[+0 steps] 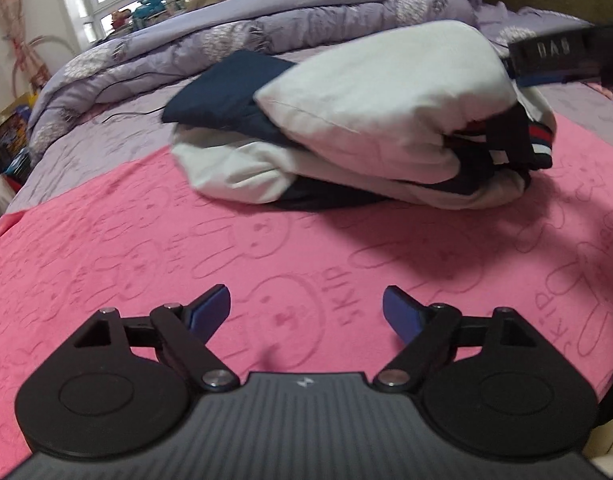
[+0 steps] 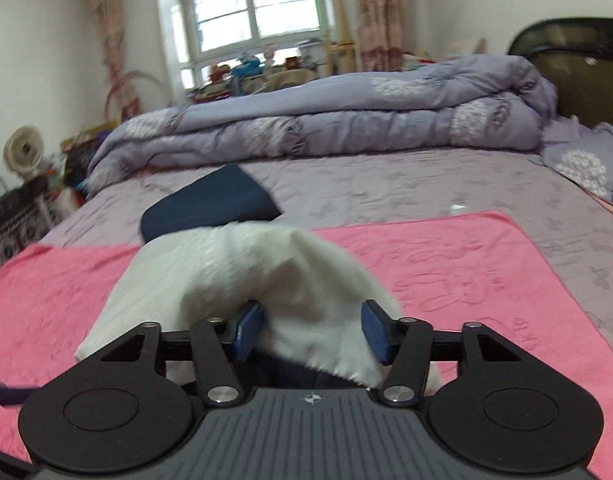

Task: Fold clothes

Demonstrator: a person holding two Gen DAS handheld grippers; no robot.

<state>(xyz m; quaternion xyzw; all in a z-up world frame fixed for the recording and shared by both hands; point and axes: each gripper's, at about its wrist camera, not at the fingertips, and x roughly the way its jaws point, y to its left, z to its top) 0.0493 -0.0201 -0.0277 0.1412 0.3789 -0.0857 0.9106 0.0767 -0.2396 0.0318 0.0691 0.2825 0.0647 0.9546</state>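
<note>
Looking along our right gripper (image 2: pixel 310 330), we see its blue fingers (image 2: pixel 248 330) spread wide with a white fold of the jacket (image 2: pixel 242 276) bulging between and over them; the pads do not look pressed onto the cloth, so we judge nothing is firmly pinched, though blur keeps us from being sure of contact. Our left gripper (image 1: pixel 306 314) also has its fingers (image 1: pixel 210 312) spread apart, holding nothing, hovering above the pink bunny-print towel (image 1: pixel 146 240).

From the left wrist view, the white-and-navy jacket (image 1: pixel 366 120) sits at about 1 o'clock as a bundled, puffy stack on the towel, striped cuff (image 1: pixel 540 140) showing at its right end and a navy panel (image 1: pixel 226 84) sticking out at 11 o'clock. The right gripper's body reaches in at 2 o'clock, against the bundle's top layer.

Risks as we judge them: the padded top layer looks springy and could flop back open once unsupported. If the right fingers pull away while cloth drapes over them, they may drag the layer and undo the stack. The protruding navy panel leaves the bundle uneven, so pressing could tip it sideways. Beyond lies the rolled lilac quilt (image 2: pixel 346 120) at 12 o'clock, well apart.
</note>
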